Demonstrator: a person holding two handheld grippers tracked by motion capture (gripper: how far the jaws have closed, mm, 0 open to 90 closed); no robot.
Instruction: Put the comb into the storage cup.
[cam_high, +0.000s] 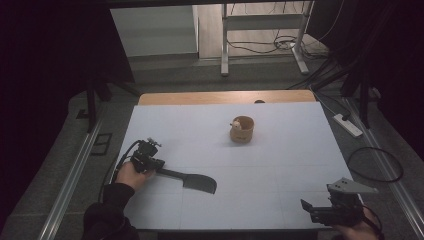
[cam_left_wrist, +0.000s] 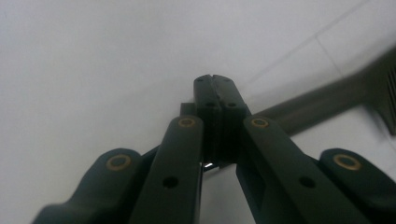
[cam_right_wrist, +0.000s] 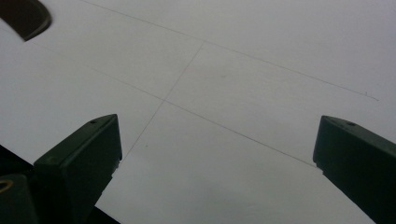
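Near the front-left part of the white table (cam_high: 280, 130), the left gripper (cam_high: 159, 166) has its jaws pinched all the way together on the handle of a dark spatula (cam_high: 192, 180) — the handle runs out from the jaws and the flat blade end lies on the tabletop, pointing toward the middle of the table's front half. From the left gripper view you can see the left gripper (cam_left_wrist: 215, 80) tips meeting with no gap, and the spatula (cam_left_wrist: 327, 98) handle running off behind them, blurry, toward the slotted blade at the edge of the picture. A hand (cam_high: 131, 175) in a dark sleeve holds that gripper, cable trailing off behind it. Using the spatula as the landmark: the small wooden cup (cam_high: 242, 129) sits well beyond the blade, farther back on the table and a bit to the right, with a little pale thing in it that's too small to make out. The right gripper (cam_high: 306, 206) is well off to the right of the spatula, down by the table's front edge, grey three-cornered plate on top. Its jaws stand wide apart with nothing between them — the right gripper (cam_right_wrist: 217, 154) view has just bare white tabletop in the gap, and a corner of the spatula (cam_right_wrist: 23, 16) blade at the top edge.
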